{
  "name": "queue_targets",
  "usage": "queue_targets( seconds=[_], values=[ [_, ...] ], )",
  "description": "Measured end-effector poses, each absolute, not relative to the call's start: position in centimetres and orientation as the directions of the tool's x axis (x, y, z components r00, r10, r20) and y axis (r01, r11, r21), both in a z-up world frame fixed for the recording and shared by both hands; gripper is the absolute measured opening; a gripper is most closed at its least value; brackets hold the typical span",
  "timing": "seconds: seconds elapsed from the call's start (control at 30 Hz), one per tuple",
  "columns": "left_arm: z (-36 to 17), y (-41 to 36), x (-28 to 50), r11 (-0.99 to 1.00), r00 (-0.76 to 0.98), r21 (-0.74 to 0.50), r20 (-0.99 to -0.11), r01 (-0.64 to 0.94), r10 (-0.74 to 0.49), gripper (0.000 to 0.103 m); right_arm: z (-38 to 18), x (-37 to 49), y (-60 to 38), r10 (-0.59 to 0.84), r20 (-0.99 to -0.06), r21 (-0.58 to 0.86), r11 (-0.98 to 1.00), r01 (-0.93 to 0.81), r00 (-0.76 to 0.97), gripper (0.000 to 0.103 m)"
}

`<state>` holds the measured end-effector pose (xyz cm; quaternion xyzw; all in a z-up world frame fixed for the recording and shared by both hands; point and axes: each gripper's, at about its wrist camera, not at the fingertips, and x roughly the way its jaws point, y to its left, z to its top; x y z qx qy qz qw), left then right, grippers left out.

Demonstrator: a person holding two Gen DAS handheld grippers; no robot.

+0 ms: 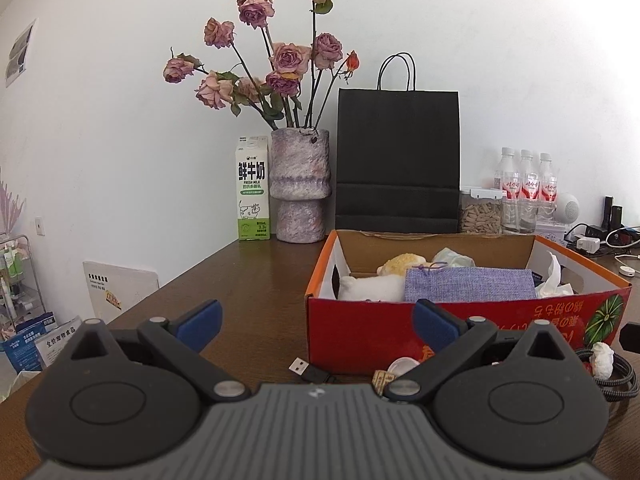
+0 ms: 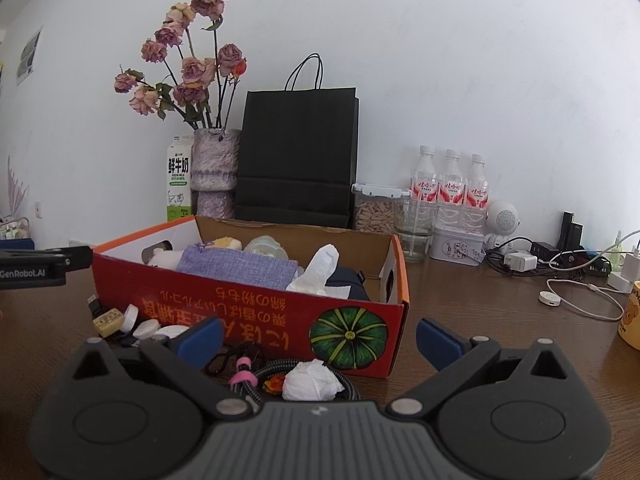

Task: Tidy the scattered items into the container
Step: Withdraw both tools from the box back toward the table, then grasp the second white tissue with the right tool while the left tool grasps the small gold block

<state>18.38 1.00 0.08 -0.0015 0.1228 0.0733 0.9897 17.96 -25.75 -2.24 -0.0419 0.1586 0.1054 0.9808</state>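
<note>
— Where are your jaws right now?

— Both sets are spread wide and hold nothing. My left gripper (image 1: 318, 326) hangs over the bench (image 1: 248, 280) facing the near wall of the red box (image 1: 360, 332). My right gripper (image 2: 320, 338) faces the same wall nearer the box's right corner, by the printed pumpkin (image 2: 349, 337).

— What is already in the box?

— A purple cloth pouch (image 2: 238, 266) lies across the middle, a white tissue (image 2: 320, 268) stands up beside it, and a white soft thing (image 1: 370, 288) and a yellow fluffy one (image 1: 400, 264) sit behind.

— And what lies loose?

— On the bench along the box's near wall: a crumpled tissue (image 2: 312, 380) touching a braided cable (image 2: 256, 384) with a pink tie (image 2: 244, 376), some white round caps (image 2: 146, 328), a small cream block (image 2: 107, 320) and a black USB plug (image 1: 308, 372). I cannot tell what the small orange bit by the tissue is.

— What's at the bench's far edge?

— A milk carton (image 1: 252, 188), a vase (image 1: 300, 184) of dried roses (image 1: 280, 56), a black paper bag (image 1: 398, 160) and three water bottles (image 2: 452, 184), all against the wall.
</note>
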Motion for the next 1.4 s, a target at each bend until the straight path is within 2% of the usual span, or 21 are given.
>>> queue_targets(
  seconds=[0.13,0.27,0.5,0.57,0.67,0.73,0.8,1.1,1.23,1.37,1.4],
  values=[
    [-0.2,1.7,18.5,0.991,0.944,-0.003,-0.304,-0.133,0.126,0.103,-2.4,17.8,-25.6,0.194,-0.344,-0.056,0.973,-0.226,0.919,0.103],
    [-0.7,1.9,19.2,0.994,0.916,0.006,-0.388,-0.105,0.099,0.103,-2.6,18.1,-25.2,0.195,-0.380,-0.056,0.971,-0.233,0.904,0.098],
    [-1.1,1.6,20.1,0.997,0.892,0.020,-0.445,-0.079,0.079,0.103,-2.9,18.9,-24.8,0.185,-0.431,-0.064,0.970,-0.234,0.883,0.090],
    [-1.2,1.1,20.4,0.998,0.888,0.042,-0.456,-0.051,0.065,0.101,-3.1,19.2,-24.7,0.181,-0.446,-0.064,0.970,-0.233,0.877,0.083],
    [-1.3,0.3,20.8,0.998,0.886,0.060,-0.460,-0.030,0.054,0.090,-3.2,19.7,-24.4,0.183,-0.467,-0.063,0.969,-0.239,0.865,0.075],
    [-1.4,0.0,21.1,0.998,0.882,0.068,-0.469,-0.017,0.047,0.072,-3.3,20.0,-24.2,0.188,-0.479,-0.065,0.967,-0.248,0.857,0.068],
    [-1.4,-0.3,21.5,0.997,0.875,0.078,-0.483,0.000,0.038,0.064,-3.4,20.4,-24.0,0.187,-0.491,-0.067,0.966,-0.250,0.851,0.062],
    [-1.7,-0.3,22.1,0.998,0.860,0.069,-0.509,0.016,0.021,0.064,-3.9,22.3,-24.3,0.167,-0.545,-0.023,0.977,-0.214,0.822,0.040],
    [-1.8,-0.3,22.3,0.998,0.856,0.063,-0.518,0.020,0.016,0.064,-3.9,22.1,-24.5,0.184,-0.540,-0.004,0.975,-0.222,0.821,0.023],
    [-1.8,-0.5,22.4,0.997,0.850,0.066,-0.527,0.033,0.007,0.061,-3.8,21.8,-24.7,0.185,-0.525,0.004,0.977,-0.215,0.831,0.018],
    [-1.9,-0.5,22.4,0.997,0.849,0.067,-0.529,0.037,0.004,0.057,-3.7,21.8,-24.8,0.185,-0.519,0.007,0.977,-0.212,0.835,0.018]
  ],
)
